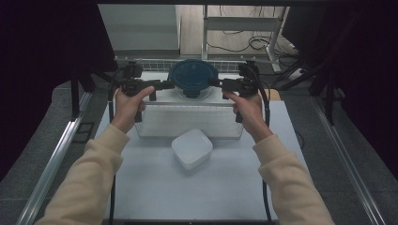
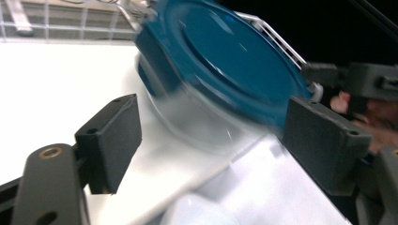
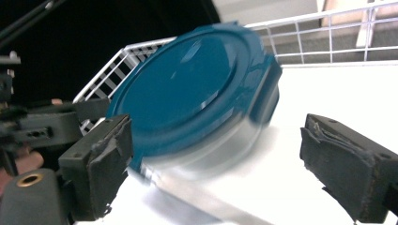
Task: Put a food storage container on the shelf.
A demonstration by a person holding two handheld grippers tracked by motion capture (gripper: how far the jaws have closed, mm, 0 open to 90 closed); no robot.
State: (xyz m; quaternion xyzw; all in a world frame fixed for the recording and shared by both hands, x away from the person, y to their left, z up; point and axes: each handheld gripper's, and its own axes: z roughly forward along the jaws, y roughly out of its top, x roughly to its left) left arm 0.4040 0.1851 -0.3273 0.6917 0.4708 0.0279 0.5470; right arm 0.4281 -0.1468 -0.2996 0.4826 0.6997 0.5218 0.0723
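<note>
both grippers stand open at the sides of the blue-lidded container

the left gripper (image 2: 206, 140) has its two black jaws spread wide, with the round container (image 2: 206, 122) in the gap ahead of them; neither pad presses on it. the right gripper (image 3: 213, 164) is likewise spread, its jaws flanking the same container without a grip.

in the high view the left gripper (image 1: 165, 85) and the right gripper (image 1: 217, 83) point inward at opposite sides of the container (image 1: 193, 77), just beside its blue lid (image 1: 193, 74). the container has a clear body under that lid and sits on top of a clear plastic box (image 1: 187, 121), near a white wire rack (image 1: 155, 64) behind it. a white square box (image 1: 192, 148) lies on the table (image 1: 187, 197) in front of the clear box, apart from both grippers.
</note>
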